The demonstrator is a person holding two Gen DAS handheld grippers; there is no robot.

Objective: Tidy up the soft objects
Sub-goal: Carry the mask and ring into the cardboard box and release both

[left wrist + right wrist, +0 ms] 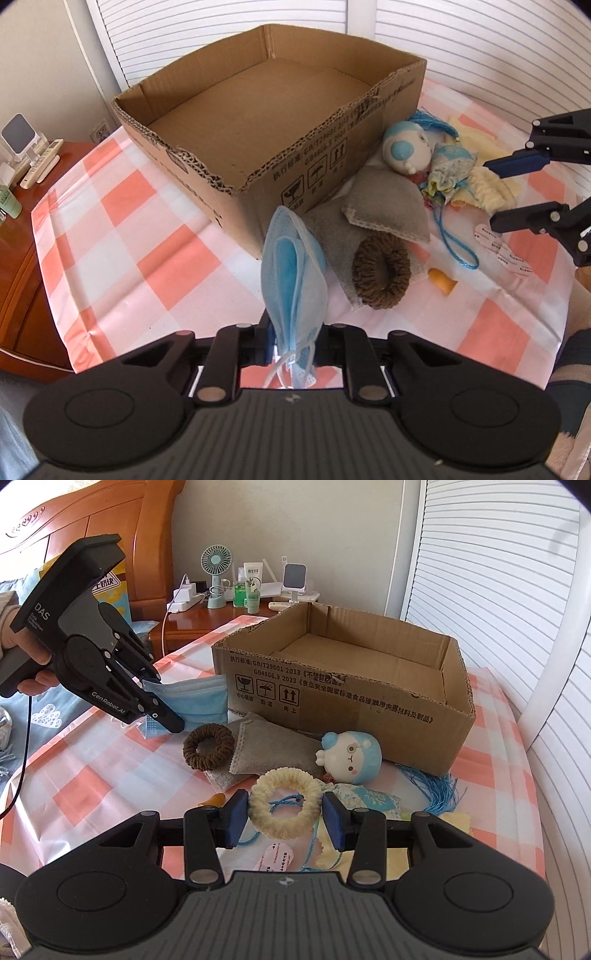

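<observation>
1. We see the left gripper [291, 343] with its jaws clamped on a folded blue face mask [293, 280]; in the right wrist view the mask [201, 701] is held clear of the checked cloth, near the cardboard box's printed wall.
2. The right gripper [284, 821] has its jaws spread wide, one on either side of a cream fuzzy ring [284, 805]. We cannot tell whether the pads touch it.
3. The cardboard box [332, 155] stands open-topped toward the worktop's far edge; only bare cardboard shows inside.
4. In front of the box's printed wall, on the pink-and-white checked worktop [122, 236], lies the pile: a brown scrunchie [382, 275] resting on a grey fabric pouch [384, 210], and a blue-capped plush head [351, 755] just beside the pouch.
5. A blue tassel [437, 790] lies by the box's near right corner.
6. An orange earplug [441, 285] sits beside the scrunchie, toward the near edge.
</observation>
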